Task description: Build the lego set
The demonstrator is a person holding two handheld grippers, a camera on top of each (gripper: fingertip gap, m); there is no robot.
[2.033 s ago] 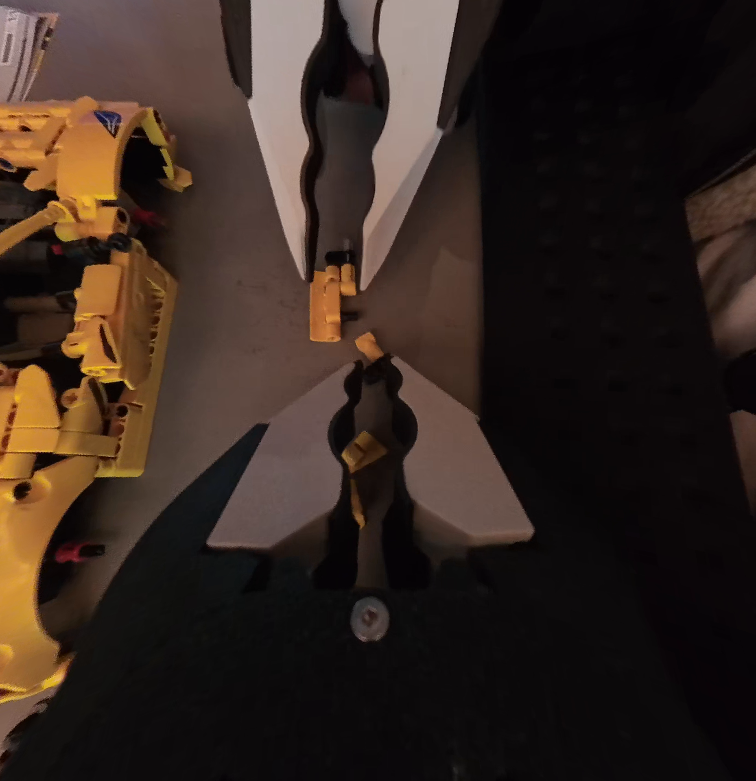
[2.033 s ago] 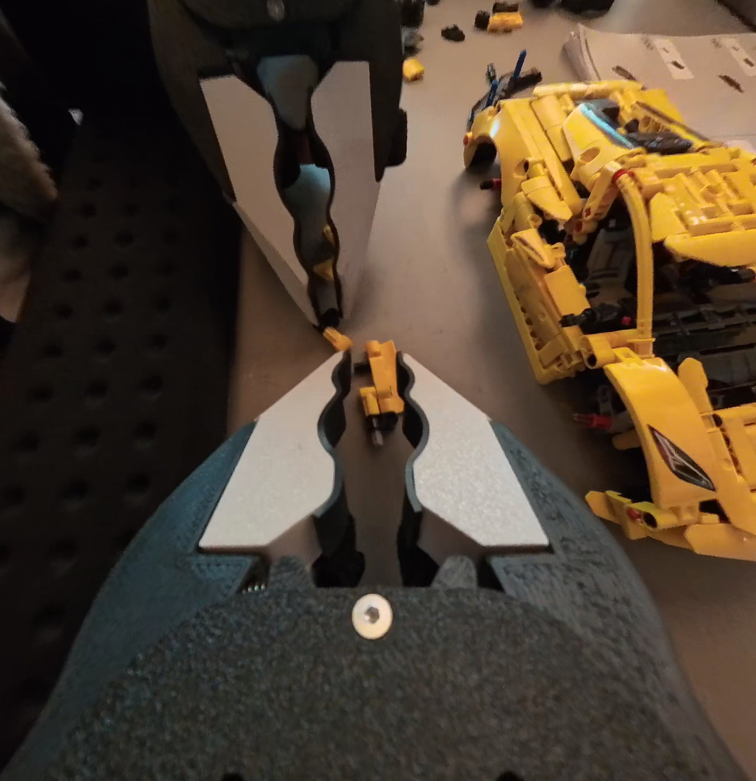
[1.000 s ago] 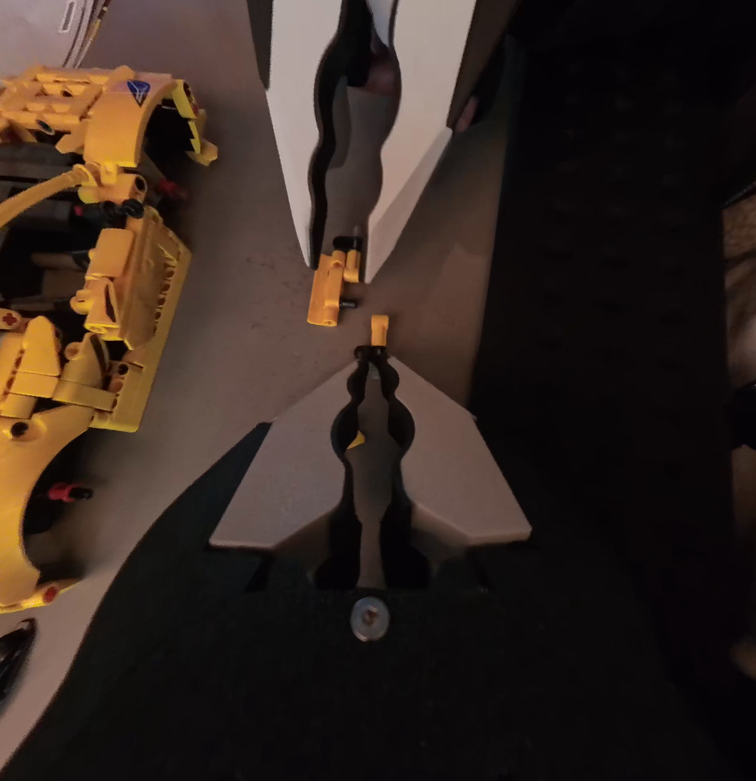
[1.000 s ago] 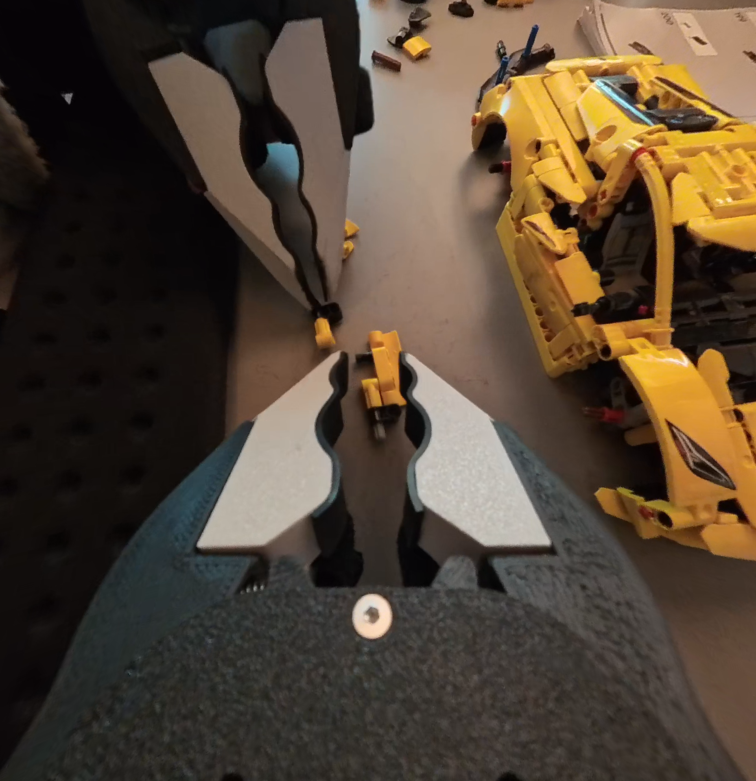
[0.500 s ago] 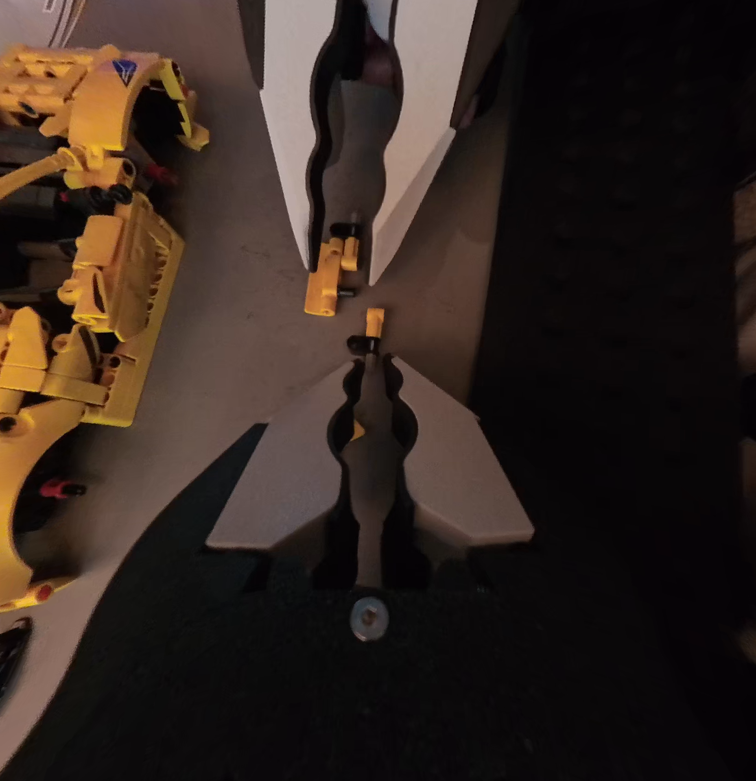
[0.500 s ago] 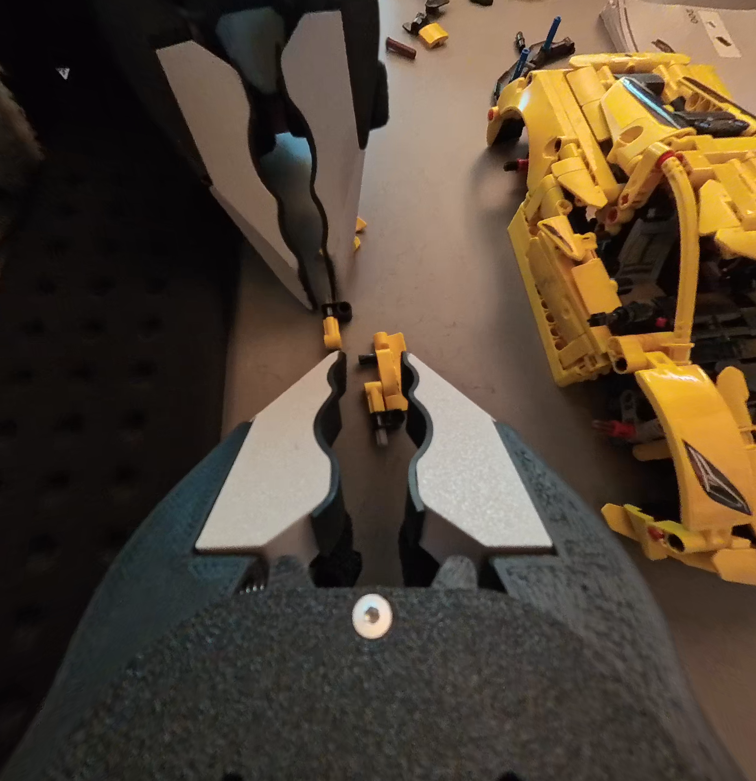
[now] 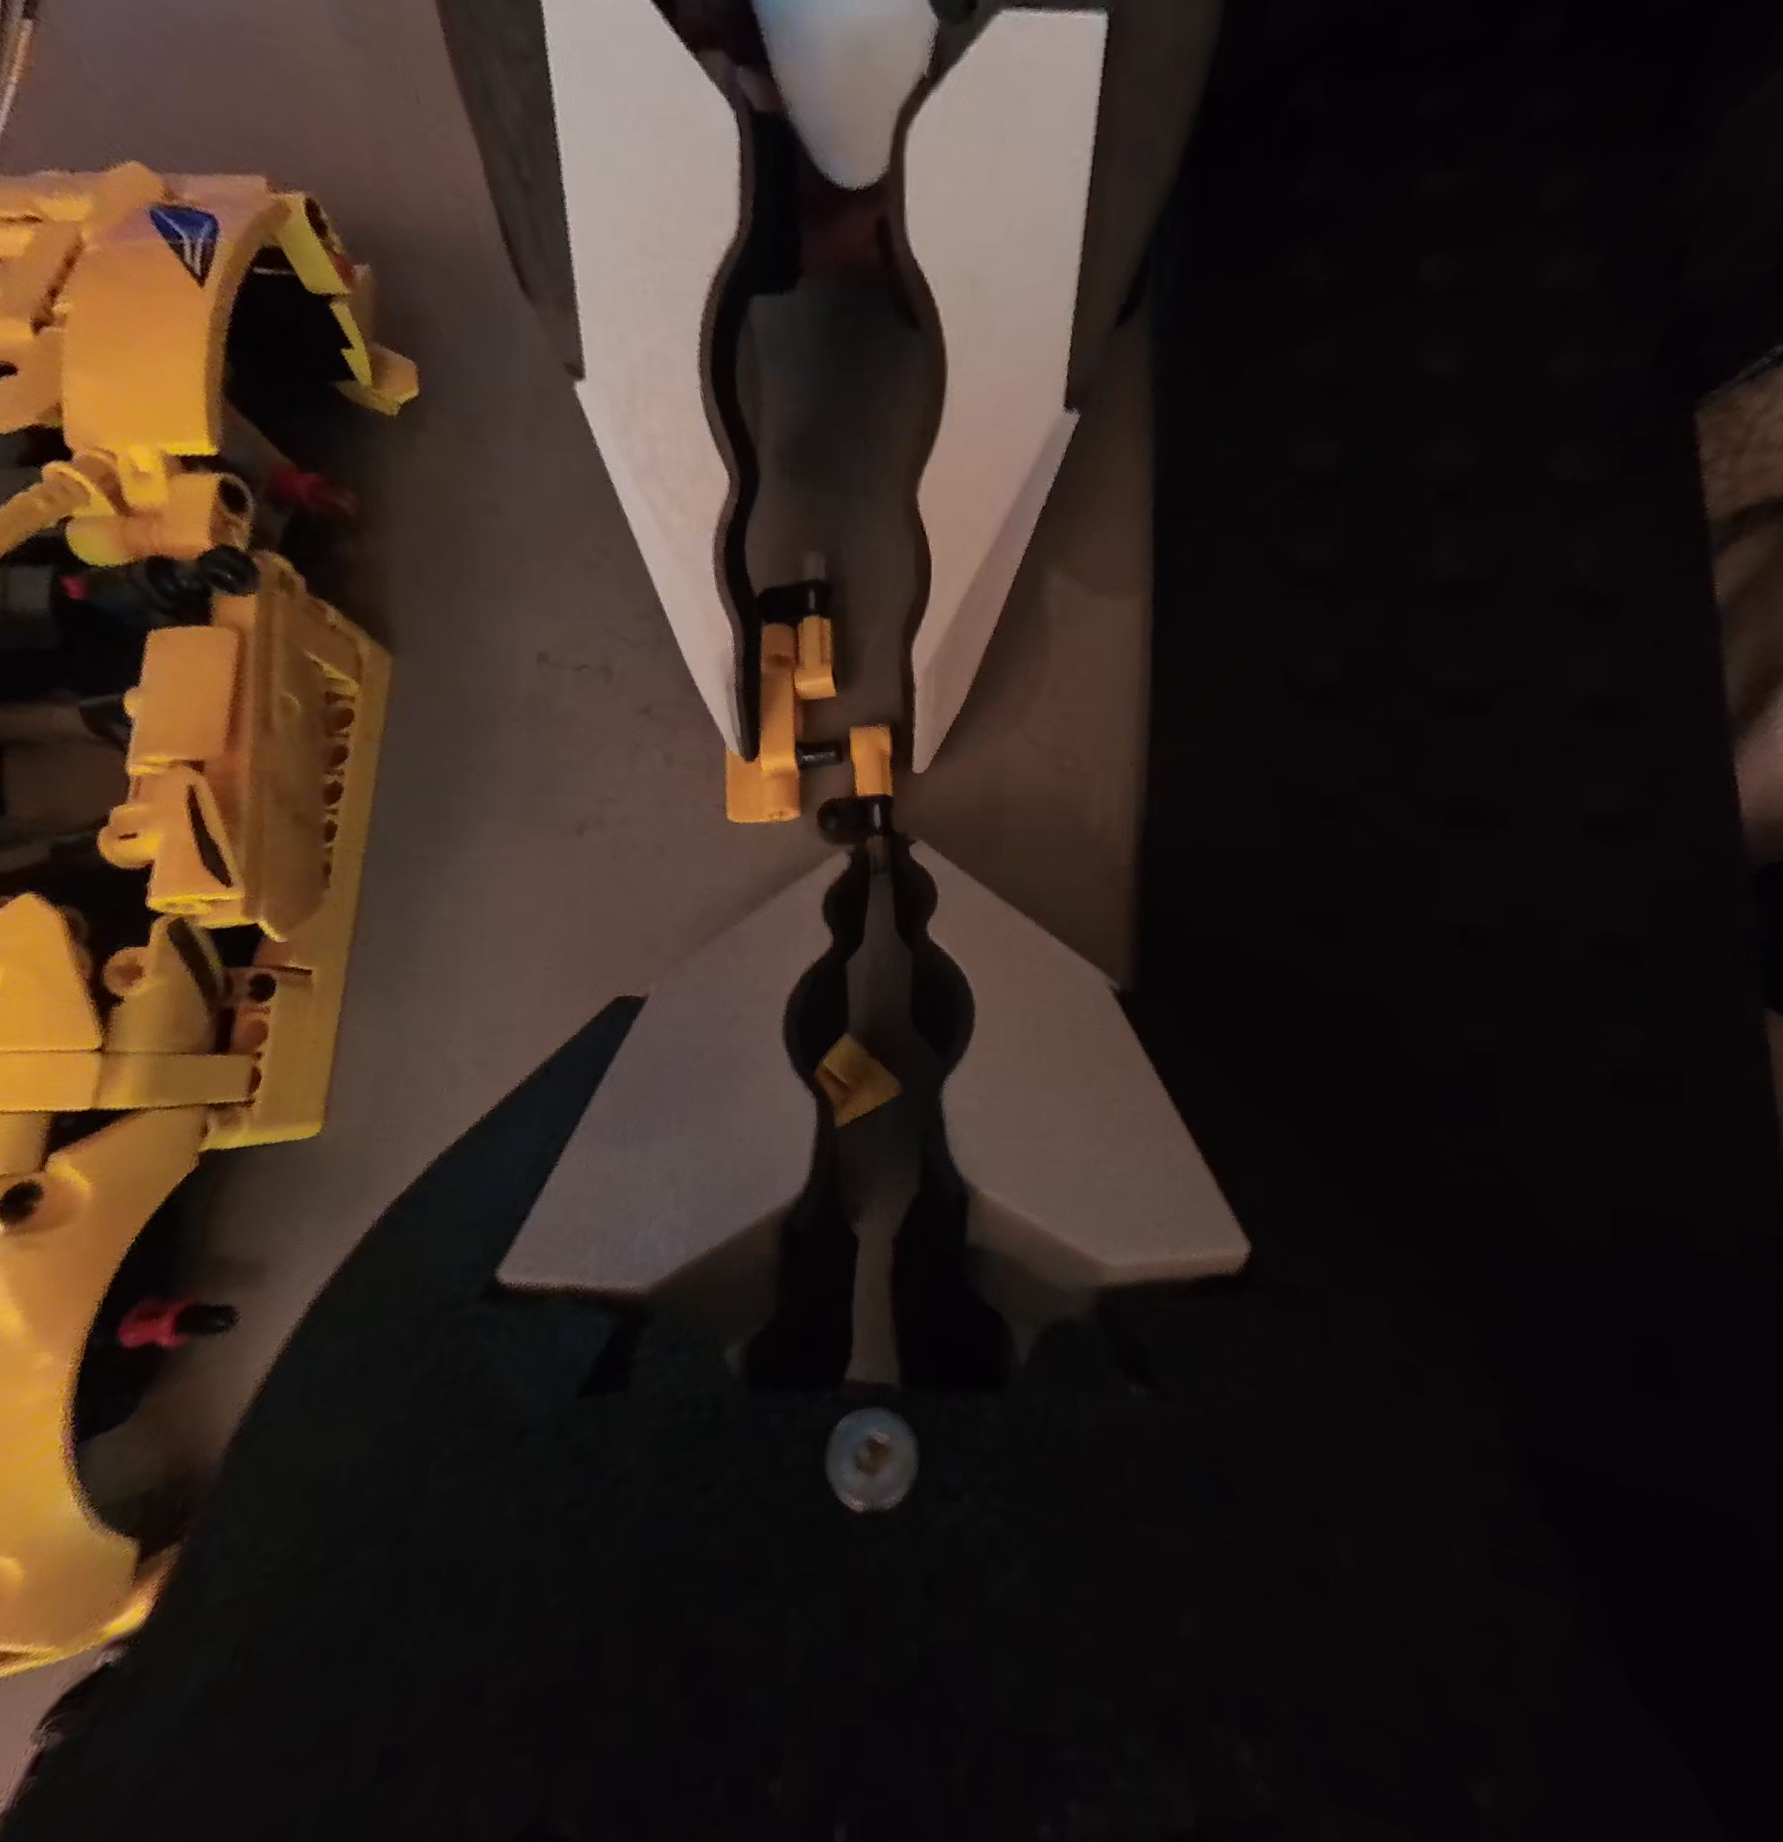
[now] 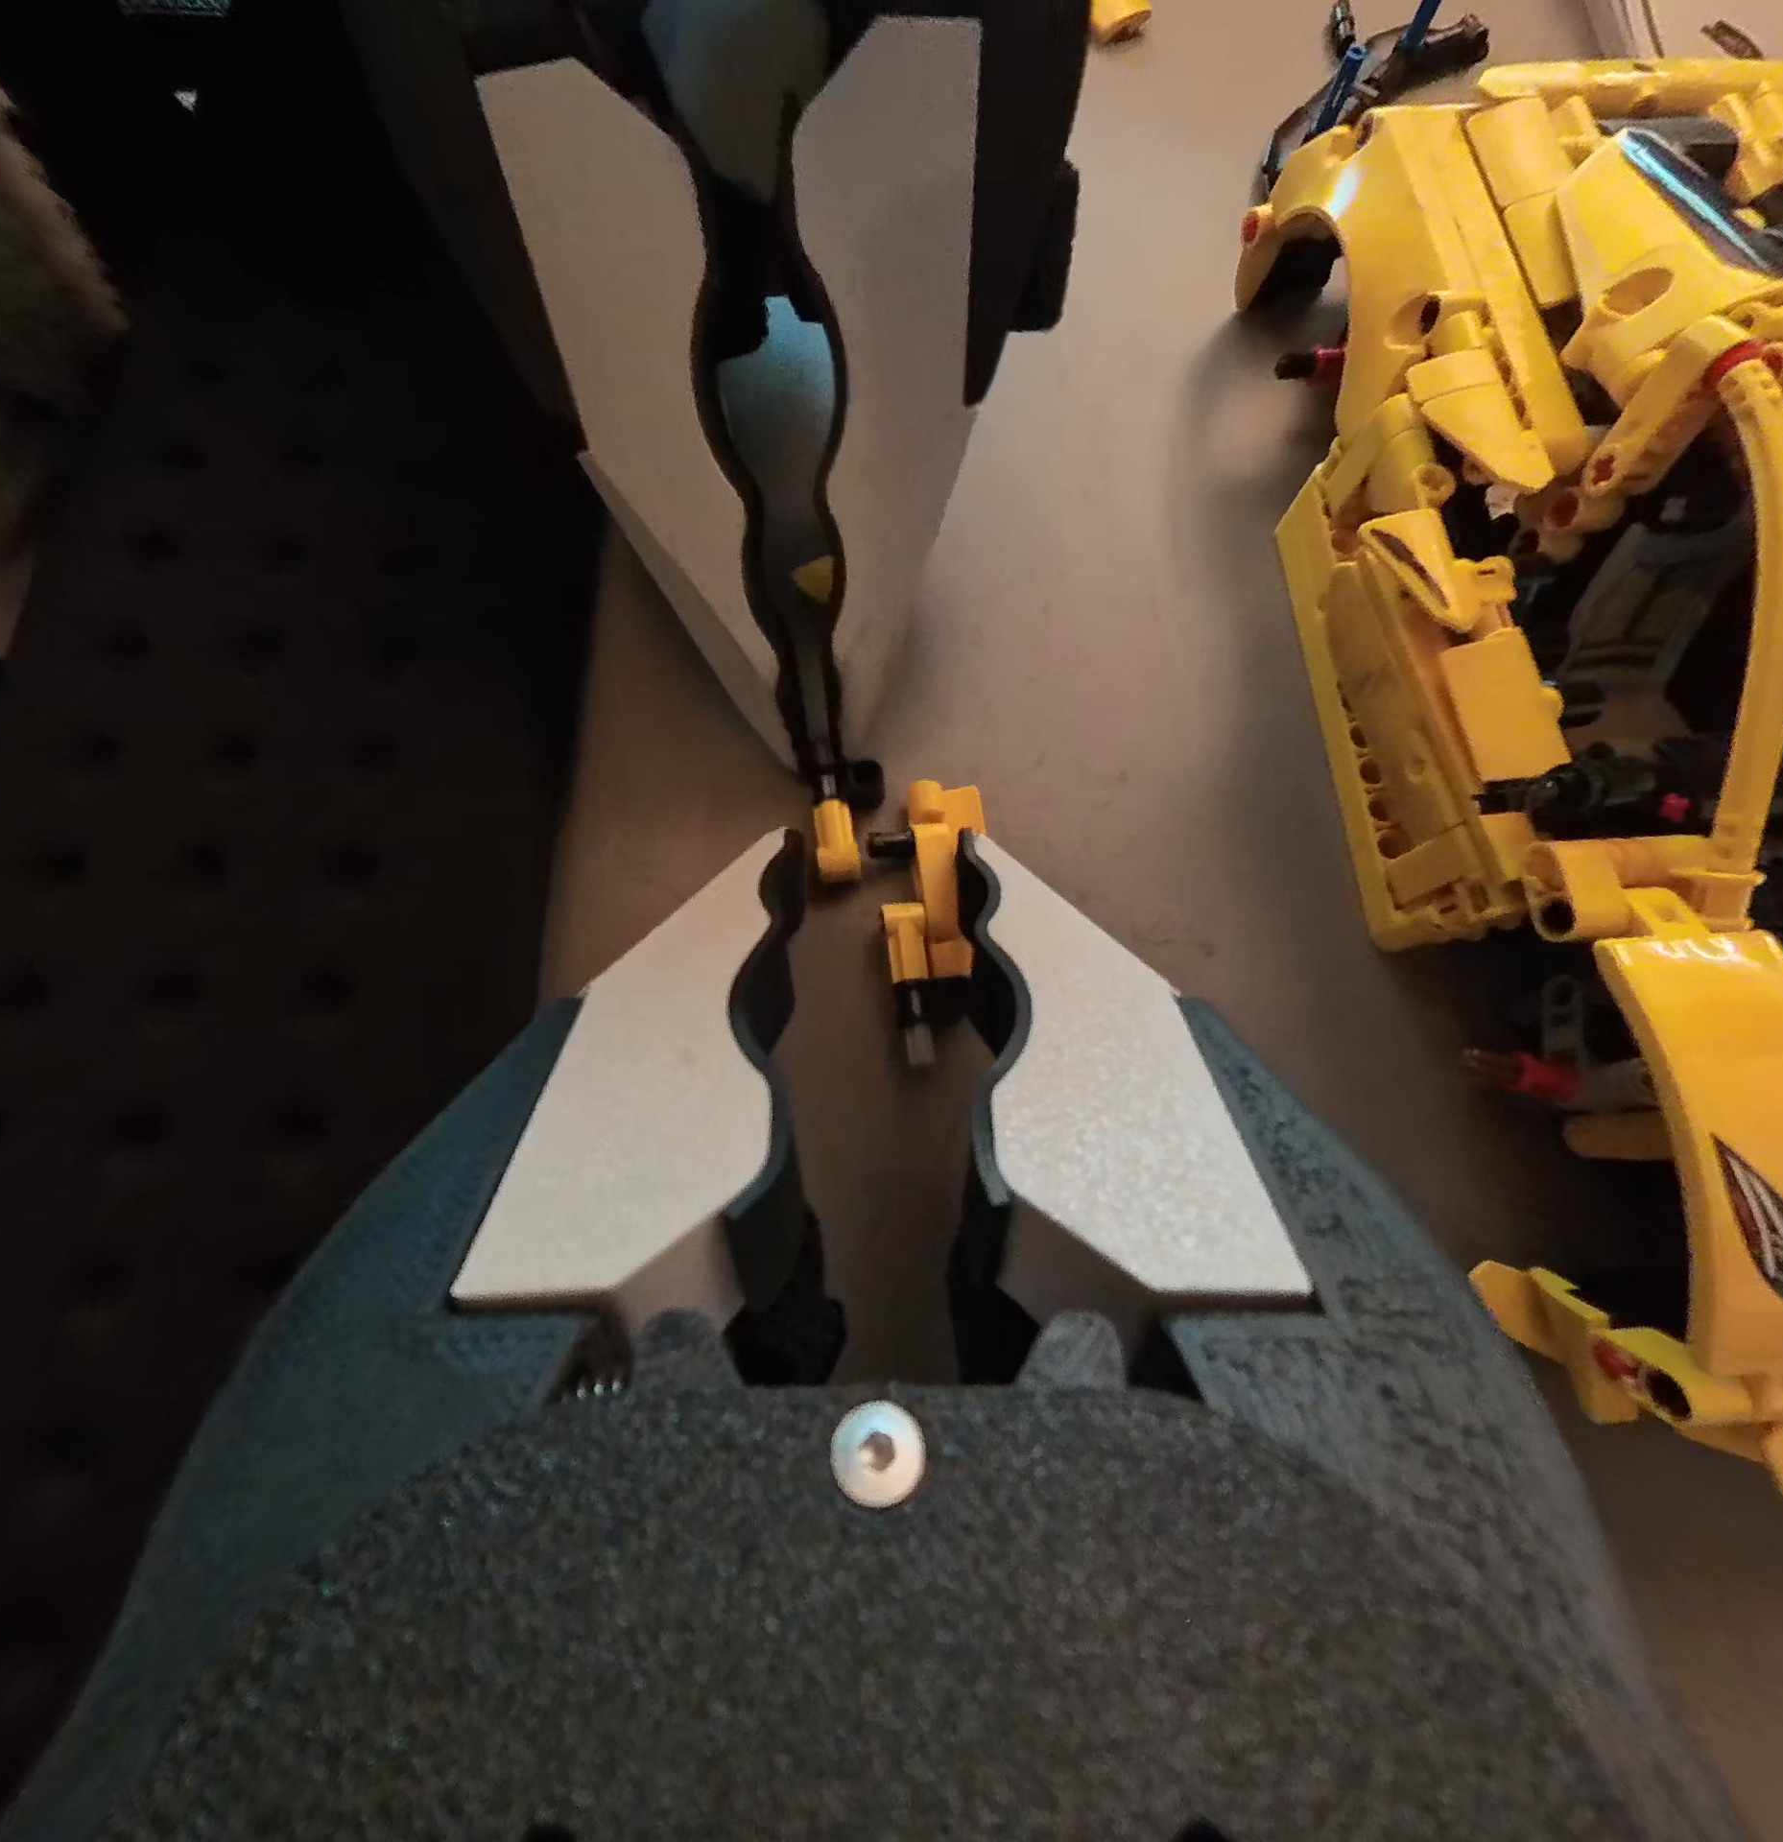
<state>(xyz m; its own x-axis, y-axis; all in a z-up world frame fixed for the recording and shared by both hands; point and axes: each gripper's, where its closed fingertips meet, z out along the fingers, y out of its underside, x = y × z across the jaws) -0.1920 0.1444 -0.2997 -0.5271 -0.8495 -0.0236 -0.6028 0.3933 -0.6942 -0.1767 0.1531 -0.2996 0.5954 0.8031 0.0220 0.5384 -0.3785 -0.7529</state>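
Two grippers are seen tip to tip beside one yellow lego car [image 8: 1565, 618]: a small yellow-and-black connector [image 7: 868, 782] is pinched by the left gripper [image 7: 873, 847]; one yellow sub-assembly [image 8: 929, 897] rests against one finger of the right gripper [image 8: 883, 847], its jaws spread.

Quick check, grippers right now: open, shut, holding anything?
Left gripper: shut on the small yellow-and-black connector.
Right gripper: open; the yellow sub-assembly sits against one of its jaws, unclamped.

I see the yellow lego car [image 8: 1585, 558] cut off by the right edge in the right wrist view, and by the left edge in the left wrist view. Small loose pieces [image 8: 1406, 40] at top edge too small to identify. Dark area [image 7: 1466, 897] beside table unreadable.
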